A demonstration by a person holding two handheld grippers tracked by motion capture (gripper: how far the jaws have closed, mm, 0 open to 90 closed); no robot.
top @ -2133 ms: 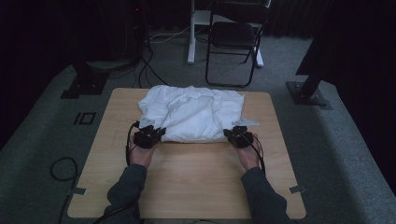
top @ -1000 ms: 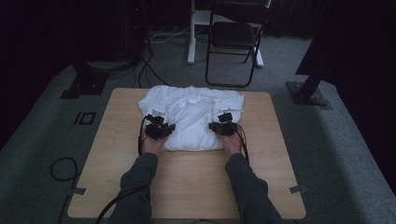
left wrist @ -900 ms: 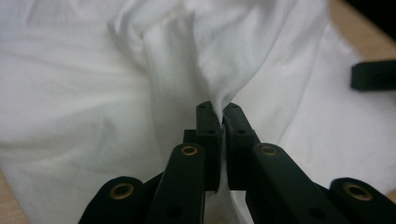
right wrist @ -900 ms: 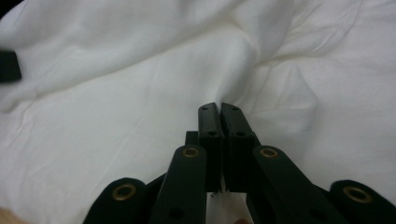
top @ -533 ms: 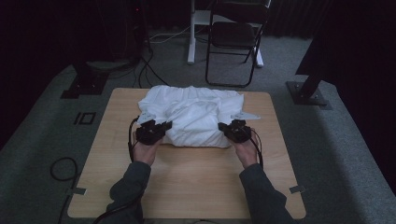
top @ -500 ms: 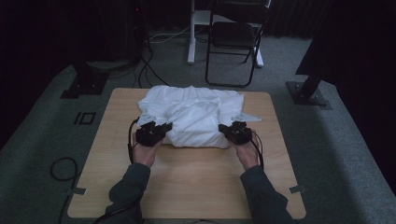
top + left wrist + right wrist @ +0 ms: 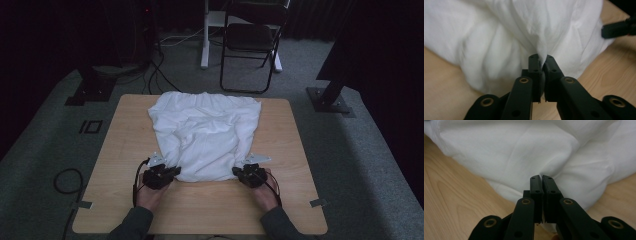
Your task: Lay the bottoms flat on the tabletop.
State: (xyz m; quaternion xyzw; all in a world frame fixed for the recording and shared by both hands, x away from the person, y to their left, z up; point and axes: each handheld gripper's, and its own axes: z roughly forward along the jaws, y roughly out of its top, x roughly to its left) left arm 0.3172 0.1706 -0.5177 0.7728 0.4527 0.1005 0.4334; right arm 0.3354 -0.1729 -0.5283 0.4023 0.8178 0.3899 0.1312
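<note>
Near table edge: I'm pinching the crumpled white cloth (image 7: 205,135) at both front corners.
Left gripper (image 7: 541,58): clamping a fold.
Right gripper (image 7: 541,178): clamping the hem, stretching it flat.

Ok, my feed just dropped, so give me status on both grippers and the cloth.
Left gripper shut on crumpled white cloth, near edge. Right gripper shut on it too. Cloth bunched on light wooden table. Nothing in the way.
</note>
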